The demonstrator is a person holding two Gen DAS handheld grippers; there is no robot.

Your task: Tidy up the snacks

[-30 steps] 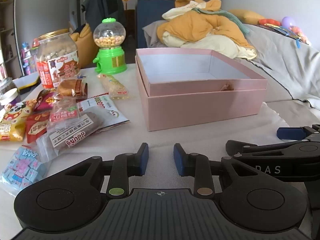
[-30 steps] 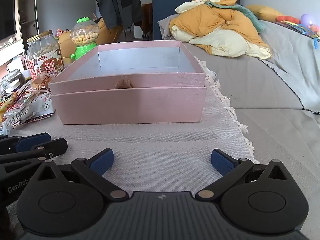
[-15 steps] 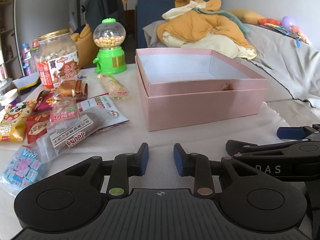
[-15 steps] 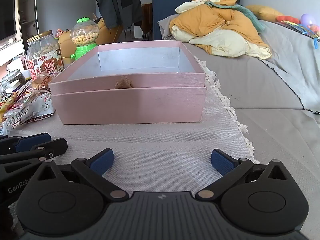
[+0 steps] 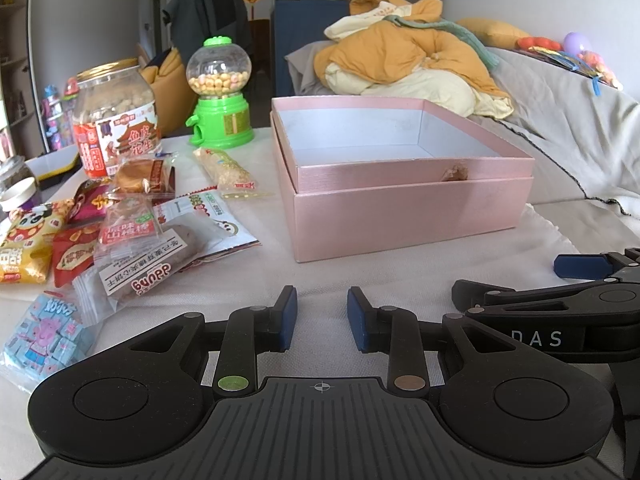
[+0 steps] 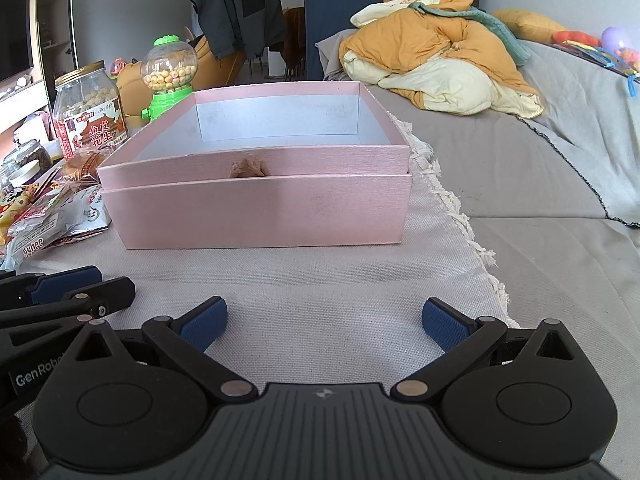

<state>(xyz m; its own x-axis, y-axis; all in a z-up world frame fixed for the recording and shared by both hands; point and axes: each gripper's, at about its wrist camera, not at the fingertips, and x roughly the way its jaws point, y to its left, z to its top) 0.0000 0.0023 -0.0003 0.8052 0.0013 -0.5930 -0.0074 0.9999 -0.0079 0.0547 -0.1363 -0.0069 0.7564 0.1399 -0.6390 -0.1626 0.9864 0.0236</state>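
Note:
An open pink box [image 5: 400, 208] with a pale, empty inside stands on the cloth-covered surface, straight ahead of both grippers; in the right wrist view the pink box [image 6: 256, 216] fills the middle. A heap of wrapped snacks [image 5: 140, 240] lies left of it, with a blue cartoon pack [image 5: 44, 332] nearest me. My left gripper [image 5: 322, 316] hovers low over bare cloth, its jaws a narrow gap apart with nothing between them. My right gripper [image 6: 324, 322] stands wide open over the cloth, empty, just right of the left one.
A peanut jar [image 5: 116, 120] and a green gumball machine [image 5: 219, 96] stand behind the snacks. A small lidded jar [image 5: 18, 196] sits at the far left. Grey sofa cover with a heap of yellow bedding [image 6: 432, 64] lies right of and behind the box. The cloth's fringed edge [image 6: 472, 236] runs along the right.

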